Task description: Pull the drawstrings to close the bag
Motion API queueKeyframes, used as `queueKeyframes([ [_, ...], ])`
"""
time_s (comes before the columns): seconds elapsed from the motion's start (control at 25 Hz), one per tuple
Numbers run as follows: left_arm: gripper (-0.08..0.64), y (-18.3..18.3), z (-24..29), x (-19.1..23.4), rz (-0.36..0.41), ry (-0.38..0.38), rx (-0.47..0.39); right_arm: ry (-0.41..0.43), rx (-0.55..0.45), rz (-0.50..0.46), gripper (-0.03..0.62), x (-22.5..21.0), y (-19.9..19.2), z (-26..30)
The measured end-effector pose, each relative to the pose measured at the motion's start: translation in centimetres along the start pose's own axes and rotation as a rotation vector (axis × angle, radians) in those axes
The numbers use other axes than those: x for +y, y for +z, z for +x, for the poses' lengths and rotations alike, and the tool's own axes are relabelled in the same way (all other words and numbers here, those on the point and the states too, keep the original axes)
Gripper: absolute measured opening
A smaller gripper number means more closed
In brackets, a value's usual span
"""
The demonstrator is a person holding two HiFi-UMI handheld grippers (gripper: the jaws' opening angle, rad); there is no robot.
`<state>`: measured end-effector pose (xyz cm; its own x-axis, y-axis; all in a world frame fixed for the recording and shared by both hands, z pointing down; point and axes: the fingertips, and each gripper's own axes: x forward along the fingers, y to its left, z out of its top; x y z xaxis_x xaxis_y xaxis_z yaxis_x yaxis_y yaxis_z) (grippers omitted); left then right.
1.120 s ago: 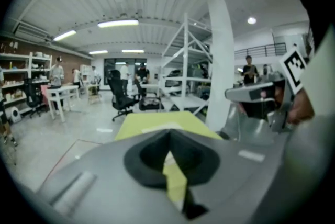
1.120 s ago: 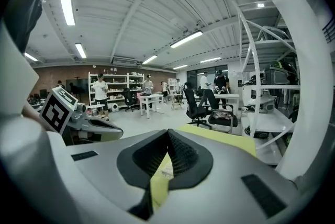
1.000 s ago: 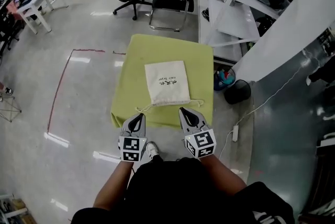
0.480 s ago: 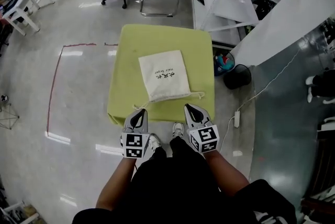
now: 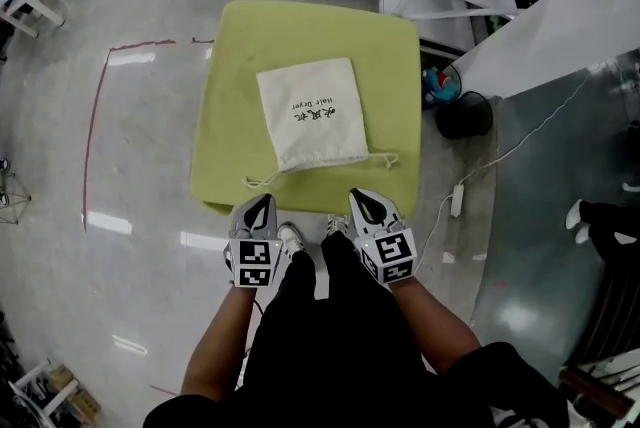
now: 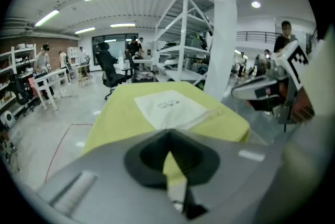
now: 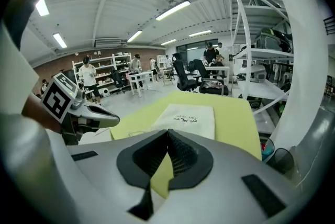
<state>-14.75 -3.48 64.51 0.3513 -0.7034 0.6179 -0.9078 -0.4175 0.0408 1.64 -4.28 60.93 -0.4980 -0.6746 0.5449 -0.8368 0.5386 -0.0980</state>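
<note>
counter (image 5: 228,131): yellow-green, cream bag (image 5: 312,111) lying flat | floor (image 5: 50,136): glossy grey, red tape (image 5: 94,131) | left tool (image 5: 261,203), right tool (image 5: 361,197): closed, empty

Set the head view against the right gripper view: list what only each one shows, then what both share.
Only the head view: the person's arms and the red tape line on the floor.
Only the right gripper view: ceiling lights, people standing far off, and the right claw seen close up, jaws together with nothing between them.
Both: the cream bag lying flat on the yellow-green table, and the left claw.
</note>
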Motion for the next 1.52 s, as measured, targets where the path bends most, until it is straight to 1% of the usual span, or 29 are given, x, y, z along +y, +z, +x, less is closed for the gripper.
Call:
queueKeyframes([
  [0.2, 0.006, -2.0, 1.8, 1.2, -0.002, 0.035, 0.048, -0.028, 0.044, 0.038, 0.008, -1.9, -2.7, 0.9],
  [0.32, 0.006, -3.0, 2.5, 1.6, 0.019, 0.066, 0.083, -0.049, 0.075, 0.061, 0.008, -3.7, -4.1, 0.9],
  [0.4, 0.006, -3.3, 3.0, 2.1, 0.033, 0.088, 0.098, -0.048, 0.098, 0.069, 0.008, -4.5, -5.0, 1.5],
  [0.56, 0.011, -4.8, 3.4, 2.2, 0.034, 0.124, 0.148, -0.031, 0.130, 0.075, 0.008, -5.0, -6.4, 1.9],
  [0.6, 0.030, -5.1, 3.6, 2.2, 0.041, 0.136, 0.160, -0.028, 0.133, 0.078, 0.008, -5.1, -6.6, 1.9],
  [0.72, 0.155, -5.8, 4.1, 2.9, 0.068, 0.170, 0.201, -0.010, 0.143, 0.083, 0.008, -4.8, -6.9, 2.3],
  [0.84, 0.162, -6.6, 5.0, 3.7, 0.107, 0.181, 0.245, 0.011, 0.145, 0.081, 0.008, -4.6, -7.0, 2.8],
  [0.96, 0.163, -7.0, 5.7, 4.3, 0.150, 0.198, 0.281, 0.014, 0.137, 0.080, 0.008, -4.9, -6.8, 2.8],
  [1.16, 0.160, -7.2, 6.3, 5.6, 0.205, 0.233, 0.317, 0.013, 0.136, 0.089, 0.008, -5.3, -7.1, 2.8],
  [1.28, 0.158, -7.7, 6.7, 5.7, 0.233, 0.230, 0.340, 0.015, 0.136, 0.095, 0.008, -5.3, -7.2, 2.8],
  [1.52, 0.150, -7.6, 7.5, 4.8, 0.264, 0.212, 0.344, 0.016, 0.136, 0.102, 0.008, -5.3, -7.3, 2.8],
])
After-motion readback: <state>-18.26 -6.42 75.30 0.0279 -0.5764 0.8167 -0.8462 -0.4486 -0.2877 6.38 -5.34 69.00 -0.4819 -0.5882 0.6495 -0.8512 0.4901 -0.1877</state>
